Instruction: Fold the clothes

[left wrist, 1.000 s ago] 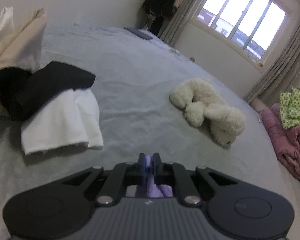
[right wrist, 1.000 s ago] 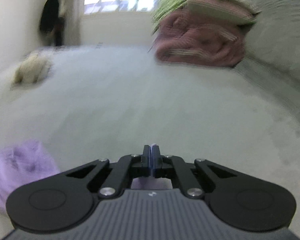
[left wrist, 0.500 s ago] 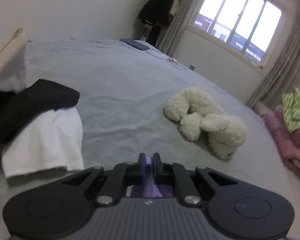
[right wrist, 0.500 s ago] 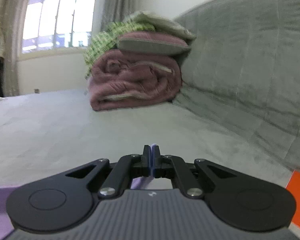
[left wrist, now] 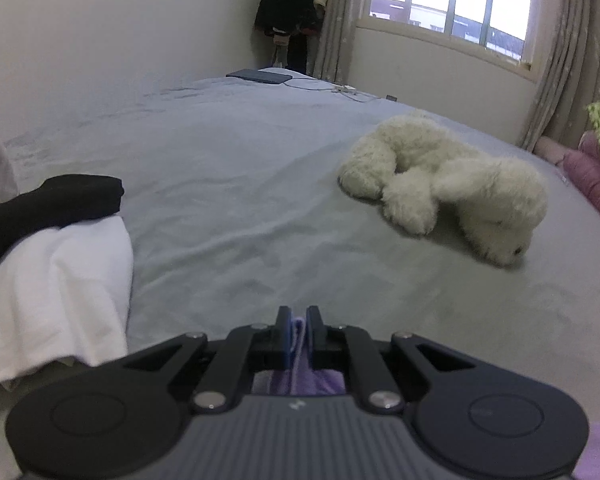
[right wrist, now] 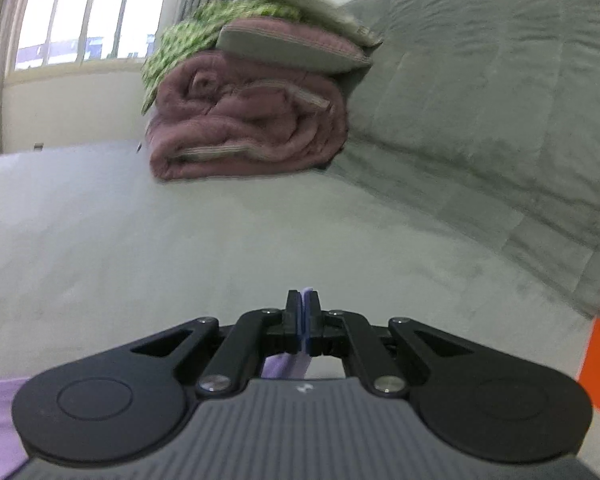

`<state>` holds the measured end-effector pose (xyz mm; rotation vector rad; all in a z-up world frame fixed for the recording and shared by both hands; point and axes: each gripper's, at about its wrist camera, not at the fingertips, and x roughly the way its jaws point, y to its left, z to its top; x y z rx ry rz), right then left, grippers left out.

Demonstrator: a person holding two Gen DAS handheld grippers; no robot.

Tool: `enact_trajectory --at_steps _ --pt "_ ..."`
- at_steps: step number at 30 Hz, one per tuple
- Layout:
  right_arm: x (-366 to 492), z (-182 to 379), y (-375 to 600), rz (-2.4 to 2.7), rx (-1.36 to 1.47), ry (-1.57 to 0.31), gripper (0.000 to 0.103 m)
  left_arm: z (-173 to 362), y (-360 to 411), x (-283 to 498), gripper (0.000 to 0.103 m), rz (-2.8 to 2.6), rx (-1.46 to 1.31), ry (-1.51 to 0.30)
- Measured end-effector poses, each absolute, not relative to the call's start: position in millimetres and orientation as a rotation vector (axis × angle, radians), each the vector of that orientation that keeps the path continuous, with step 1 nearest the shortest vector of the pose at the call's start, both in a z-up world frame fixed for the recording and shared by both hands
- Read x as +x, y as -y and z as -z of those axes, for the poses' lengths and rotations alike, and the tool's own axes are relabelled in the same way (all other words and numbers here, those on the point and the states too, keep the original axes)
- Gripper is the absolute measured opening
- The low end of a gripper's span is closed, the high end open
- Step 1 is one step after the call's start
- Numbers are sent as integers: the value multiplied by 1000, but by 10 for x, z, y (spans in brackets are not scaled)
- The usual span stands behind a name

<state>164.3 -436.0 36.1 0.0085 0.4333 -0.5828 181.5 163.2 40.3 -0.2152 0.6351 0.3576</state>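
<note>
Both grippers have swung across the grey bed [left wrist: 228, 184], left gripper [left wrist: 299, 330] and right gripper [right wrist: 303, 320] fingers clamped on the soft lilac garment [left wrist: 300, 376], probably carrying it flat for folding.

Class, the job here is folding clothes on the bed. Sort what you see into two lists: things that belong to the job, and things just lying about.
Belongs to the job:
- lilac garment, pinched by the left gripper and the right gripper
- white garment
- black garment

Just lying about:
- plush toy
- rolled pink quilt
- green patterned blanket
- dark flat device
</note>
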Motion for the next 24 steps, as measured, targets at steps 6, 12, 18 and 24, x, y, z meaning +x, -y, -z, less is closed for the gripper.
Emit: enact_trajectory --at_steps 6,12,18,24 --pt "1753 -54 4360 554 -18 -589 3 -329 -1833 1754 33 -325 -312 -684" --pt "1518 -319 4587 574 146 -539 11 -694 -2174 1340 49 -333 -491 -618" --pt "1114 -711 4531 553 293 -515 11 -781 -2191 758 51 -291 -679 -665" --pt "699 -769 4128 220 285 -678 11 -530 -1884 75 67 -344 -810 -800"
